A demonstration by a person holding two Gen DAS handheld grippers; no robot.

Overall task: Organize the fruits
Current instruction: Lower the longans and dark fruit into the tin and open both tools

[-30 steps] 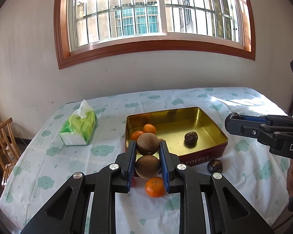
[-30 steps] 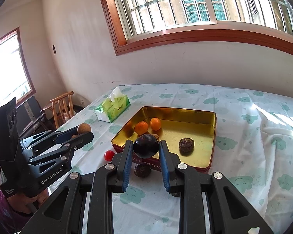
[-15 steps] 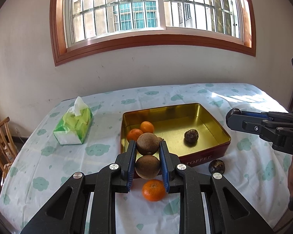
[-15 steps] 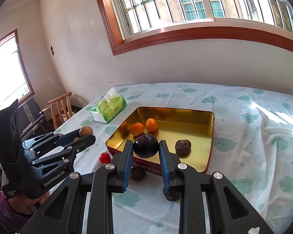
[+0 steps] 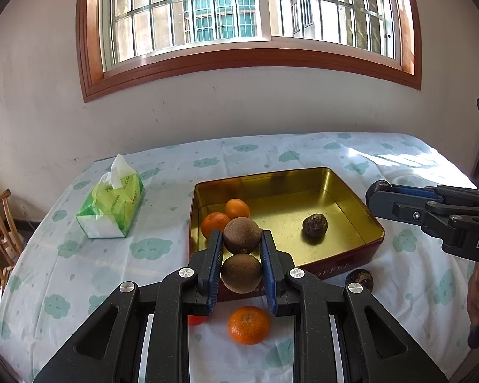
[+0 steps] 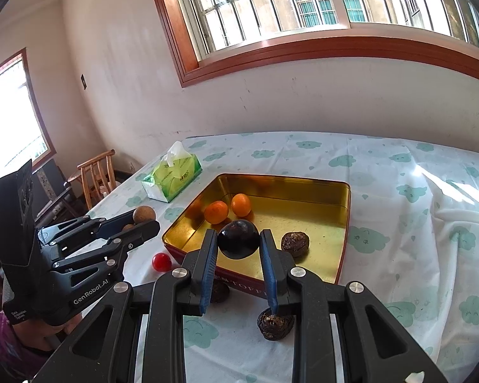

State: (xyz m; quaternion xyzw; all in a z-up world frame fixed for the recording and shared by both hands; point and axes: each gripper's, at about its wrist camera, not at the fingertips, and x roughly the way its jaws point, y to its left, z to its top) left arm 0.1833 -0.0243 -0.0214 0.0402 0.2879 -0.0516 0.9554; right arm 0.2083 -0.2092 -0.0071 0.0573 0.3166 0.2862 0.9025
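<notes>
Left wrist view showed the left gripper (image 5: 242, 257) squeezing two brown kiwis (image 5: 242, 235), stacked lengthwise along its fingers, above the gold tin (image 5: 351, 198). The right gripper (image 6: 238, 257) pinched a round dark plum (image 6: 238, 238). Two oranges (image 5: 237, 208) and a wrinkly fruit (image 5: 315, 224) lay inside; an orange, a red fruit and two wrinkly fruits waited outside. About halfway, I think.

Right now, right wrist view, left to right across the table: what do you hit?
left gripper holding brown fruit → red fruit → tin with two oranges, wrinkled fruit; right gripper grips dark fruit.
</notes>
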